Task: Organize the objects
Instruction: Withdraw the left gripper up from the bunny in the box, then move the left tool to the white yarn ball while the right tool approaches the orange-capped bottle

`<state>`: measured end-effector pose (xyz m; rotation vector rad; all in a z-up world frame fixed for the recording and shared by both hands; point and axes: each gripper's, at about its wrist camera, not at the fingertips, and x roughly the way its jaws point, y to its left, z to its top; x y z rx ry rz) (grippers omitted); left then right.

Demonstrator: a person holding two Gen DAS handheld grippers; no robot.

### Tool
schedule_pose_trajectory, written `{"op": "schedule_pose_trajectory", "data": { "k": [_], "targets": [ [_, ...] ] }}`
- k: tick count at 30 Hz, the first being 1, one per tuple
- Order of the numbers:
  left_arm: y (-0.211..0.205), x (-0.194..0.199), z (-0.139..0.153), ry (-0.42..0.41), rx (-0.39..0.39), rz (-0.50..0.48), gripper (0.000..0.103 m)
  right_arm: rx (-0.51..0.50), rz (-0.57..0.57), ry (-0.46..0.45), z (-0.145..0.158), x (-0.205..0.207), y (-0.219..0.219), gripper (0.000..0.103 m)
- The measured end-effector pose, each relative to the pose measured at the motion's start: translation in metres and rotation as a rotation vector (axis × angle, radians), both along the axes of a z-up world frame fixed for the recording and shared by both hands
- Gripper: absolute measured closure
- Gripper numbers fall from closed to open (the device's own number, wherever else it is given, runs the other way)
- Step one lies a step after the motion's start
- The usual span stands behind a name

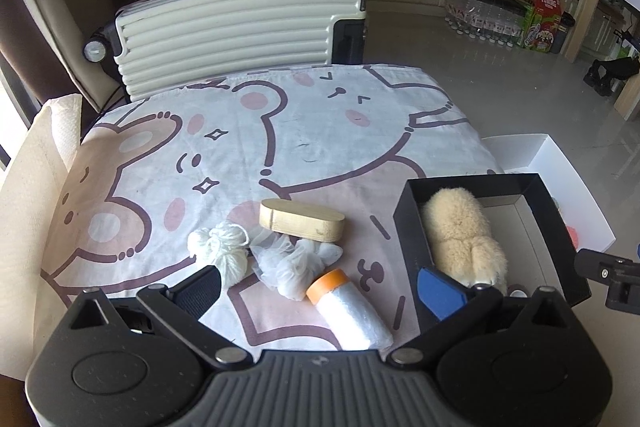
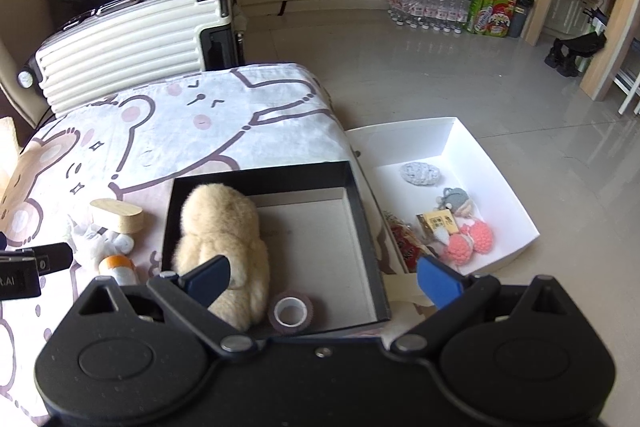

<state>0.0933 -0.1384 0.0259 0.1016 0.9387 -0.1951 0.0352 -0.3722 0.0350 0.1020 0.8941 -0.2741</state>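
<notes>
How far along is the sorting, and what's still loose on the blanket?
Done: the plush toy and tape roll lie in the black box; knitted trinkets sit in the white box. In hand: nothing; the left hand-held gripper and right hand-held gripper are both open. Left on the blanket: wooden block, yarn ball, mesh bundle, orange-capped bottle.

Left gripper (image 1: 320, 291): black ribbed housing, silver pivot screws, one black textured finger, one blue. Right gripper (image 2: 322, 281): matching black body, two blue fingers.
</notes>
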Motion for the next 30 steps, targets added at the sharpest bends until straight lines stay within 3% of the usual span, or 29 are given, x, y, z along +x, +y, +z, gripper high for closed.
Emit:
{"op": "schedule_pose_trajectory", "data": {
  "k": [30],
  "targets": [
    [0.124,0.01,-0.013,0.043,0.026,0.191,0.0,0.024,0.23,0.025,-0.014,0.056,0.114,0.002]
  ]
}}
